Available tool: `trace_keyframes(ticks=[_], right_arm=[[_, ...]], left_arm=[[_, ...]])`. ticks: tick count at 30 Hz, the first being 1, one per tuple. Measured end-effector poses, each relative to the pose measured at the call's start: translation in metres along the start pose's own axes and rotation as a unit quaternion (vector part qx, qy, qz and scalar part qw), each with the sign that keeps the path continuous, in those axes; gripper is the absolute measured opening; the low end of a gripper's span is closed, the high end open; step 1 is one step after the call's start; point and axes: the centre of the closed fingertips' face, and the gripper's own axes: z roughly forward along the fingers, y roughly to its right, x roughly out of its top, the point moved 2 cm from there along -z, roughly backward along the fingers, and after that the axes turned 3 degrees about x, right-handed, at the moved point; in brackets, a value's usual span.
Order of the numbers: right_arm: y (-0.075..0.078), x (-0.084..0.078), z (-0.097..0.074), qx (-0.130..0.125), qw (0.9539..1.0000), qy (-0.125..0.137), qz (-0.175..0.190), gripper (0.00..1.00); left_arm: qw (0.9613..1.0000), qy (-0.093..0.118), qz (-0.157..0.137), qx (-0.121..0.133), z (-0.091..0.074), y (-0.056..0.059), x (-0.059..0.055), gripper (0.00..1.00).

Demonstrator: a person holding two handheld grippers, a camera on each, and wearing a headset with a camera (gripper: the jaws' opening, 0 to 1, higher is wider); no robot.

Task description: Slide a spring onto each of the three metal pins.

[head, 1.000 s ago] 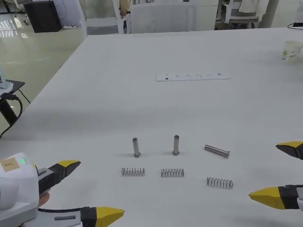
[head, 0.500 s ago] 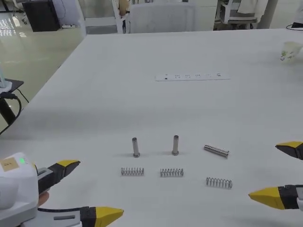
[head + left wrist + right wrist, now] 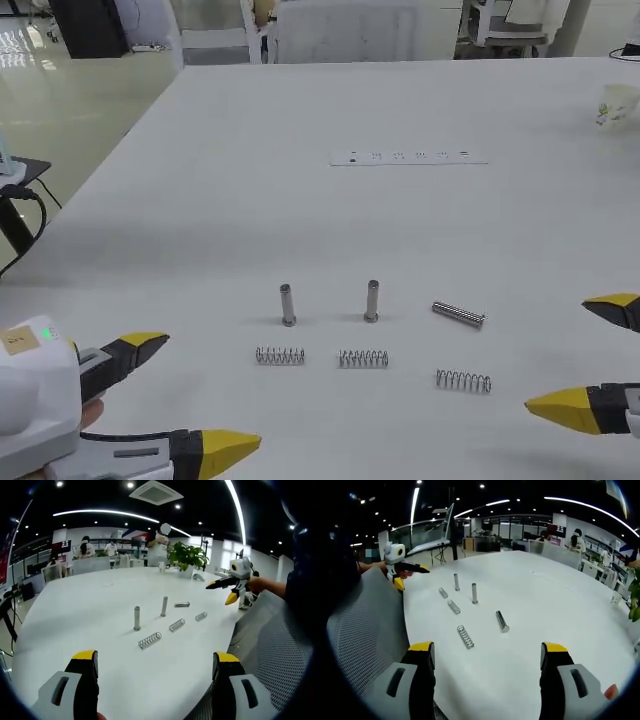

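Note:
Two metal pins stand upright on the white table: the left pin (image 3: 287,304) and the middle pin (image 3: 372,300). A third pin (image 3: 458,315) lies on its side to their right. Three springs lie in a row in front of them: the left spring (image 3: 280,356), the middle spring (image 3: 363,358) and the right spring (image 3: 463,380). My left gripper (image 3: 190,395) is open at the near left, with nothing between its jaws. My right gripper (image 3: 598,358) is open at the near right, also holding nothing. The pins (image 3: 137,618) and springs (image 3: 149,640) lie ahead in the left gripper view, and the lying pin (image 3: 502,621) ahead in the right gripper view.
A white power strip (image 3: 408,157) lies flat farther back on the table. A small cup (image 3: 617,103) sits at the far right. The table's left edge (image 3: 100,190) drops to the floor. Chairs stand behind the far edge.
The head camera has tipped slightly, so everything sits a little higher in view. Pins, springs and both grippers have not moved.

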Motion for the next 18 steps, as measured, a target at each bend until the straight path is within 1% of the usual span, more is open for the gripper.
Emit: trace_keyframes(ticks=[10,18], right_arm=[[0.004,0.006,0.001,-0.001,1.0000,-0.003,-0.007,0.87],[0.009,0.026,0.010,0.005,0.9995,-0.003,-0.030,0.87]], left_arm=[[1.0000,0.002,0.000,0.000,0.000,-0.001,0.001,0.92],[1.0000,0.002,-0.001,0.002,0.000,-0.002,0.000,0.92]])
